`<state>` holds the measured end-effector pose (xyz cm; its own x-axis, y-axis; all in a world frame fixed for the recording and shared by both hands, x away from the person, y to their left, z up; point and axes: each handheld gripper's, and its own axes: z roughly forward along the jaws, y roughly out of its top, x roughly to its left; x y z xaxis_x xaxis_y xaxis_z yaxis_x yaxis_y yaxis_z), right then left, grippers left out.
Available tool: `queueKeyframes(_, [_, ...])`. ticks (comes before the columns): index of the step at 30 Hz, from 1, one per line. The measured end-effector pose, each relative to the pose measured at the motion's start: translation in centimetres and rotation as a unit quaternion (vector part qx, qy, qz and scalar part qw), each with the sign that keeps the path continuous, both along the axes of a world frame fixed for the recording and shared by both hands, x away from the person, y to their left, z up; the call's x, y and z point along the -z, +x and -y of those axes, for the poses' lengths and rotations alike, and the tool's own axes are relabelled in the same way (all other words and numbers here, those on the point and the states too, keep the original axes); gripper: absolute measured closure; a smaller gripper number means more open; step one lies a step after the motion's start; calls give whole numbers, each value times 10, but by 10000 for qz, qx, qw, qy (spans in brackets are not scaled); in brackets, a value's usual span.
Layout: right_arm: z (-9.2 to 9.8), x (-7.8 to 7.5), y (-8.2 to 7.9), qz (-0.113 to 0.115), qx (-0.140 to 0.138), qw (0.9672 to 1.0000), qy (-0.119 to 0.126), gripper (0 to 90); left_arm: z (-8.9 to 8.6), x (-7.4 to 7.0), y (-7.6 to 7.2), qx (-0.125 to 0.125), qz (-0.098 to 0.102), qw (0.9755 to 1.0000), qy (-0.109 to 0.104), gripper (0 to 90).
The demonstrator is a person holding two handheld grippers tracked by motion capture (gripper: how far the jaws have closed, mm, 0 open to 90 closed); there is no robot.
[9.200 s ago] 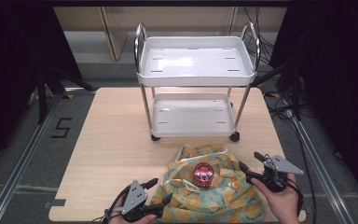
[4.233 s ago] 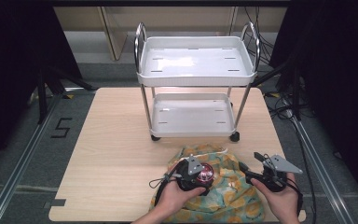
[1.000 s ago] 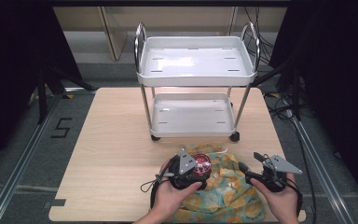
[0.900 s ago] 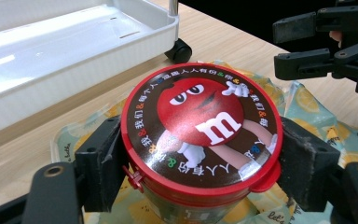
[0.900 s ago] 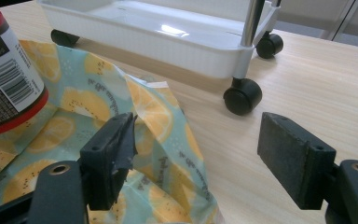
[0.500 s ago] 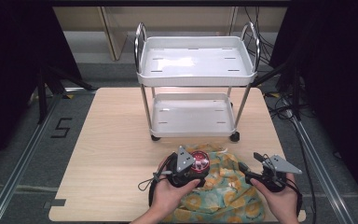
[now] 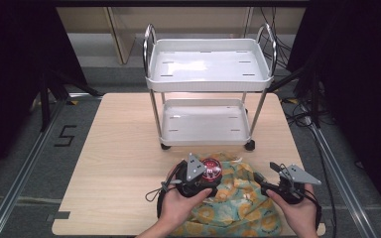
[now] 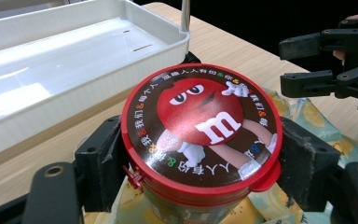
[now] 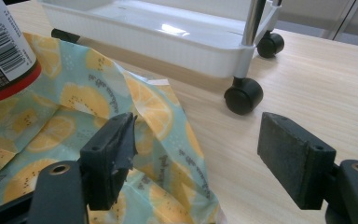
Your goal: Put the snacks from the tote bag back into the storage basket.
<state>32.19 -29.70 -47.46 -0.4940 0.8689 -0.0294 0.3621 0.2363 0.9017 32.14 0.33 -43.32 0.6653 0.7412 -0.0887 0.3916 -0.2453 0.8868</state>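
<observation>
A round canister (image 7: 212,167) with a red lid and a cartoon candy figure sits between the jaws of my left gripper (image 7: 206,174), which is shut on its sides just below the lid. In the left gripper view the canister (image 8: 200,126) is gripped by both pads of the left gripper (image 8: 198,163) over a teal cloth with orange slices (image 7: 238,204). My right gripper (image 7: 274,174) stands open at the cloth's right edge. In its own view the right gripper (image 9: 200,154) has nothing pressed between its pads, and the cloth's corner (image 9: 158,116) lies under its left jaw.
A white two-tier cart (image 7: 208,74) on black castors (image 9: 244,94) stands on the wooden table (image 7: 119,148) just beyond the cloth. Its lower tray (image 8: 74,60) is close in front of the canister. The right gripper (image 8: 314,63) shows at the upper right of the left gripper view.
My left gripper came from the table's front left to the canister on the cloth and shut on it. Over the last second it carried it slightly toward the cart. The right gripper stayed put.
</observation>
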Motion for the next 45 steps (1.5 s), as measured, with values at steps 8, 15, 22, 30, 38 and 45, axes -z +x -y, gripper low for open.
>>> queueKeyframes(8, [0, 0, 0, 1, 3, 10000, 47, 285, -4, -4, 1, -51, 19, 10000, 23, 254])
queueKeyframes(15, [-1, 0, 0, -96, -20, 9999, 42, 285, -6, -5, 2, -17, 98, 9999, 47, 254])
queueKeyframes(22, [0, 0, 0, -26, -27, 10000, 26, 285, -8, -8, 2, -96, 68, 9999, -9, 254])
queueKeyframes(30, [-2, 1, -1, -90, 7, 9999, 104, 285, -11, -9, 4, -125, 86, 9999, 8, 254])
queueKeyframes(38, [0, 0, 0, -25, -22, 10000, 9, 285, -12, -10, 6, -192, 95, 9998, -20, 254])
queueKeyframes(45, [-1, 0, -1, -34, 7, 10000, 38, 285, -15, -12, 7, -272, 62, 9996, -69, 254])
